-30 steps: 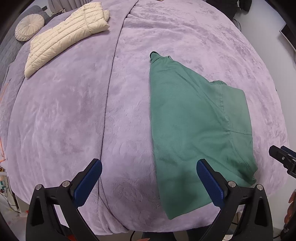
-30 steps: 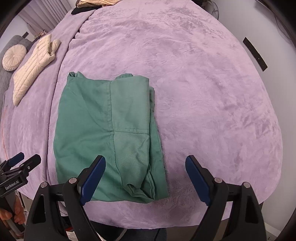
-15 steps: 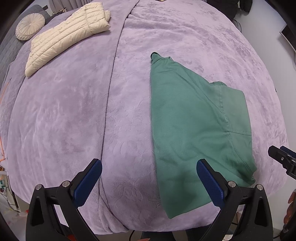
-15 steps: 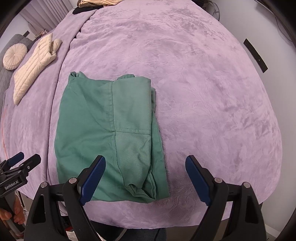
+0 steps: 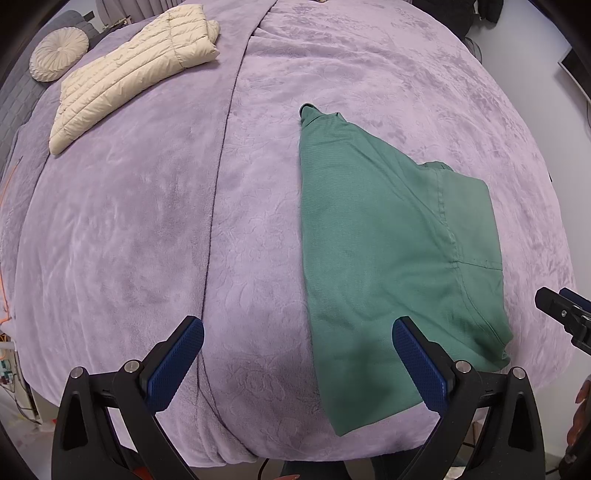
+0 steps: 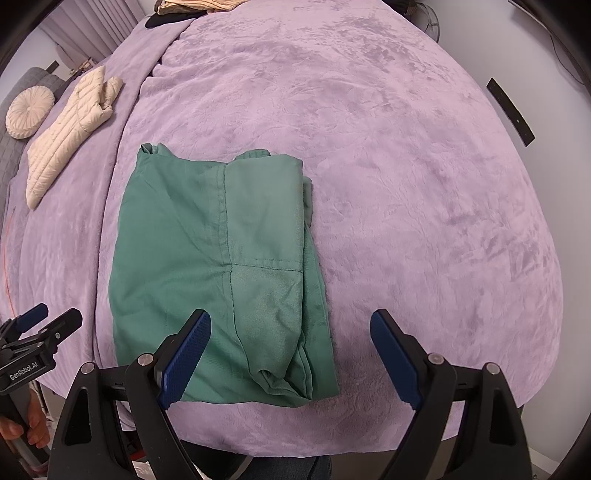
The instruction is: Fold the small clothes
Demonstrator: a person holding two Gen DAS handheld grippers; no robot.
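Observation:
A green garment (image 5: 384, 240) lies folded lengthwise on the purple blanket, its near hem by the bed's front edge; it also shows in the right wrist view (image 6: 218, 266). My left gripper (image 5: 295, 362) is open and empty, above the blanket, its right finger over the garment's near left corner. My right gripper (image 6: 290, 354) is open and empty, its left finger over the garment's near edge. Each gripper shows at the edge of the other's view: the right one (image 5: 565, 314) and the left one (image 6: 33, 332).
A cream quilted jacket (image 5: 129, 77) lies folded at the far left of the bed, also in the right wrist view (image 6: 70, 129). A round cream cushion (image 5: 59, 55) sits beyond it. More clothes (image 6: 195, 5) lie at the far end. The purple blanket (image 6: 406, 184) covers the bed.
Both grippers have stayed open and nearly still. The views have shifted slightly, and the garment has not moved.

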